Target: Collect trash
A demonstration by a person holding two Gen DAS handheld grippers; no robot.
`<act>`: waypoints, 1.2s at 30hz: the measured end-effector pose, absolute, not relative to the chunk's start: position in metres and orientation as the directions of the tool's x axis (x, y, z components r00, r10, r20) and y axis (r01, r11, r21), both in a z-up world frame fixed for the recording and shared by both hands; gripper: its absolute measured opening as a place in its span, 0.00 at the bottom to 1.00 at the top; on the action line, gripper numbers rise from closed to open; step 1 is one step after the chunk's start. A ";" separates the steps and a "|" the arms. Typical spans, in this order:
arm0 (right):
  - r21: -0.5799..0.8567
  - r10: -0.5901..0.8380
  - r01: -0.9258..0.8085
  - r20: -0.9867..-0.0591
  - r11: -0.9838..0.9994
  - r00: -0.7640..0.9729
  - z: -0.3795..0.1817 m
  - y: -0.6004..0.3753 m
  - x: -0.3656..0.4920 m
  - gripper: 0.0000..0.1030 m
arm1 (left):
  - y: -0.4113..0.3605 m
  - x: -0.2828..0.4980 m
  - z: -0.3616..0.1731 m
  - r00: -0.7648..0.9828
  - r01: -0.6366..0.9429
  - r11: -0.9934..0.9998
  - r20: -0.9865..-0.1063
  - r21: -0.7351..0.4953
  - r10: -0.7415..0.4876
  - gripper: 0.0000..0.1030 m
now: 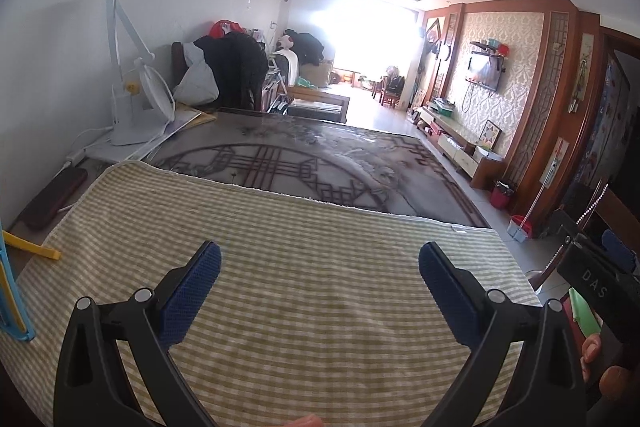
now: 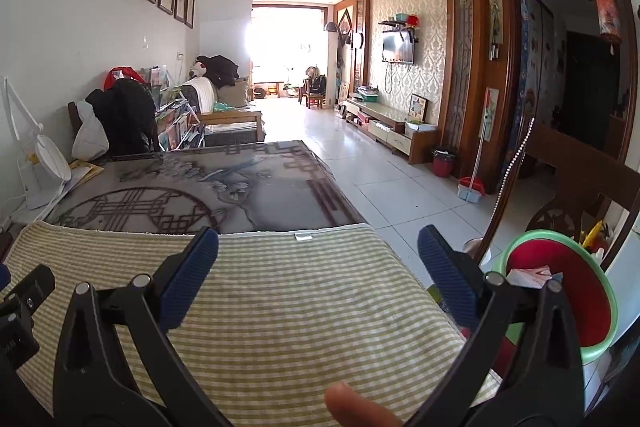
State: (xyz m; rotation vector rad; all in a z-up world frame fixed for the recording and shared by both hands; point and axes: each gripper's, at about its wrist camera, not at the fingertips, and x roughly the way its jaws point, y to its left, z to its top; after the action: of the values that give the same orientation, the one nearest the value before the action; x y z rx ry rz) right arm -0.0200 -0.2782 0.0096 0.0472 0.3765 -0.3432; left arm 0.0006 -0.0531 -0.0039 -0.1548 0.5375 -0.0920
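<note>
My left gripper [image 1: 320, 263] is open and empty, held above a green-and-white striped cloth [image 1: 280, 267] on the table. My right gripper [image 2: 318, 251] is open and empty above the same cloth [image 2: 280, 287], near its right edge. A red bin with a green rim [image 2: 560, 291] stands to the right of the table, beside my right gripper; a pale pink and white packet [image 2: 532, 277] lies inside it. The right gripper's body [image 1: 592, 279] shows at the right edge of the left wrist view. No loose trash shows on the cloth.
Beyond the cloth lies a grey patterned table cover [image 2: 192, 183]. A white desk fan [image 1: 140, 99] and papers stand at the far left. A yellow and blue plastic thing [image 1: 24, 259] lies at the left edge. A wooden chair back [image 2: 572, 187] stands right of the bin.
</note>
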 end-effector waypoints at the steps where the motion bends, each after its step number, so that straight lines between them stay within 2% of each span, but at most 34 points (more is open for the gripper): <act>1: -0.021 -0.321 0.337 -0.368 0.941 0.873 0.010 -0.278 -0.020 0.95 | -0.052 0.000 -0.003 0.855 0.047 0.984 -0.503 -0.173 -0.130 0.92; 36: -0.047 -0.325 0.333 -0.387 0.942 0.863 0.005 -0.276 -0.017 0.95 | -0.050 0.007 -0.009 0.828 0.056 0.981 -0.541 -0.186 -0.150 0.92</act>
State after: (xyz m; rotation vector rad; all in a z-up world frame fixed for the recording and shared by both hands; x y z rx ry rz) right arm -0.0167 -0.2759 0.0045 0.0213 0.4023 -0.3451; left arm 0.0070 -0.0503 -0.0089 -0.1652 0.5862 -0.1095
